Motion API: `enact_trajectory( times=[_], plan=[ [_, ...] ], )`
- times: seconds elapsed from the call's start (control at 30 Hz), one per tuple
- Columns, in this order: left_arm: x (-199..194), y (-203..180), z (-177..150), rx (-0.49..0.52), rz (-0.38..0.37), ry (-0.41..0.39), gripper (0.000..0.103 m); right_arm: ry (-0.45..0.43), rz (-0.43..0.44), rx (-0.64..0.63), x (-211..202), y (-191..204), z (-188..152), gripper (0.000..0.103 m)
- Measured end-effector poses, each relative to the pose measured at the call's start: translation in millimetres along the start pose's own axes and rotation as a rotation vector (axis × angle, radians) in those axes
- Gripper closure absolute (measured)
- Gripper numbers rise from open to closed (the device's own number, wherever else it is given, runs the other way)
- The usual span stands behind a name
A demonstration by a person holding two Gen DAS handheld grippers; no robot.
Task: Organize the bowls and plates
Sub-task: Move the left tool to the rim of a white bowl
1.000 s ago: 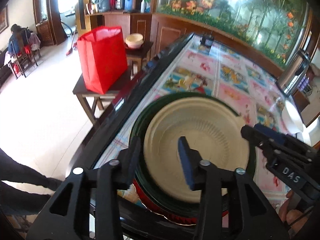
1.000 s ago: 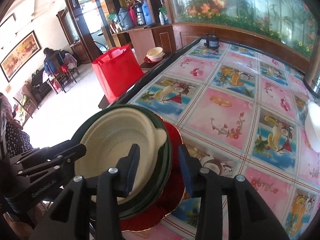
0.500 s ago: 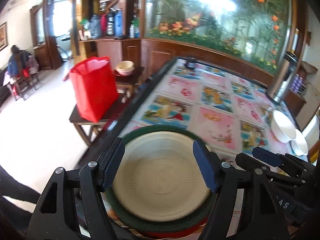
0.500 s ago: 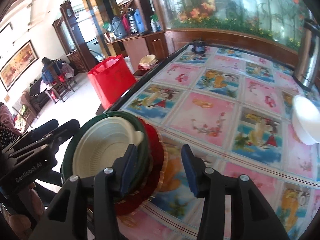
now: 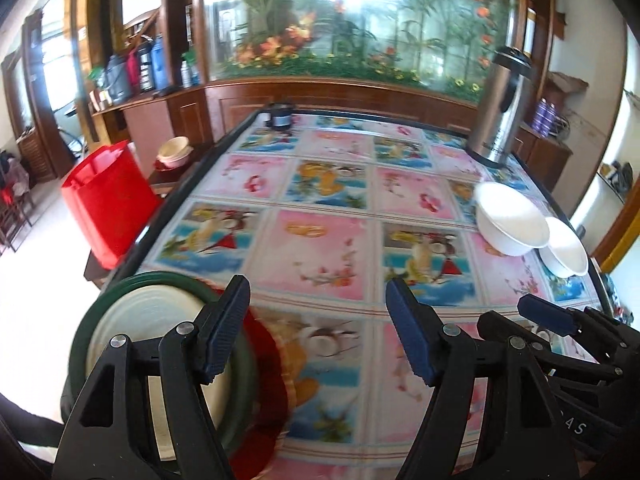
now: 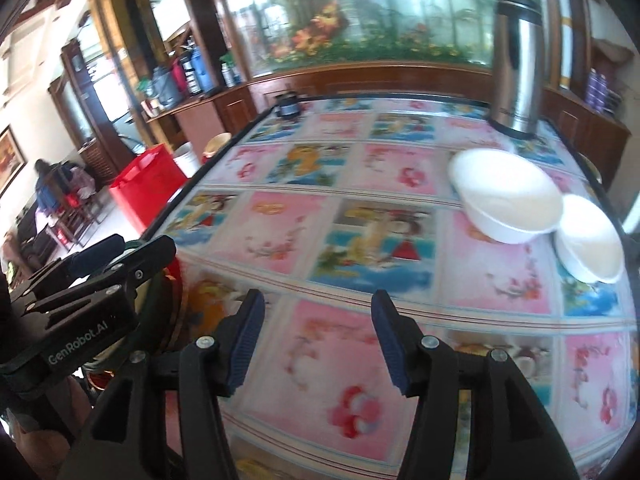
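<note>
Left hand-held gripper point(image 5: 318, 332) wide, empty | right hand-held gripper point(image 6: 316, 340) opening, empty | plates point(image 5: 168, 320) stacked

On my counter point(image 5: 332, 240) I count two white bowls, the larger point(image 5: 512, 220) touching the smaller point(image 5: 566, 250); three stacked plates: cream point(image 5: 160, 320), green point(image 5: 120, 292), red point(image 5: 264, 360); one steel thermos point(image 5: 500, 116); one red bag point(image 5: 108, 196) beside it.

Wood-panelled room, large aquarium point(image 5: 360, 24) behind, pale floor point(image 5: 36, 280), bright daylight
</note>
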State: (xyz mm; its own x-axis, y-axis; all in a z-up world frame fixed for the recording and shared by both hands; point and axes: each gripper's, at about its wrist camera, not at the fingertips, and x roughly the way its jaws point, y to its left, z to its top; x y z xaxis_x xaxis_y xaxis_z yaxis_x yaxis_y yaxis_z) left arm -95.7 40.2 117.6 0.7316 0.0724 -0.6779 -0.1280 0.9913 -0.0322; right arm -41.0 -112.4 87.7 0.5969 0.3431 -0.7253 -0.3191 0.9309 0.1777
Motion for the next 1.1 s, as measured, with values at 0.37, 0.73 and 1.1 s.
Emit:
enact_trajectory(
  times=[0.37,0.73,1.1],
  plan=[
    [29,-65,17,0.075,-0.056,0.020,0.032,-0.019,-0.057,0.083,-19,-67,-4,0.047],
    [85,-122,49,0.088,-0.114,0.106,0.032,-0.042,-0.116,0.140,-22,-146,36,0.047],
    [135,-166,78,0.088,-0.145,0.184,0.032,0.023,-0.058,0.250,16,-226,88,0.047]
  ],
)
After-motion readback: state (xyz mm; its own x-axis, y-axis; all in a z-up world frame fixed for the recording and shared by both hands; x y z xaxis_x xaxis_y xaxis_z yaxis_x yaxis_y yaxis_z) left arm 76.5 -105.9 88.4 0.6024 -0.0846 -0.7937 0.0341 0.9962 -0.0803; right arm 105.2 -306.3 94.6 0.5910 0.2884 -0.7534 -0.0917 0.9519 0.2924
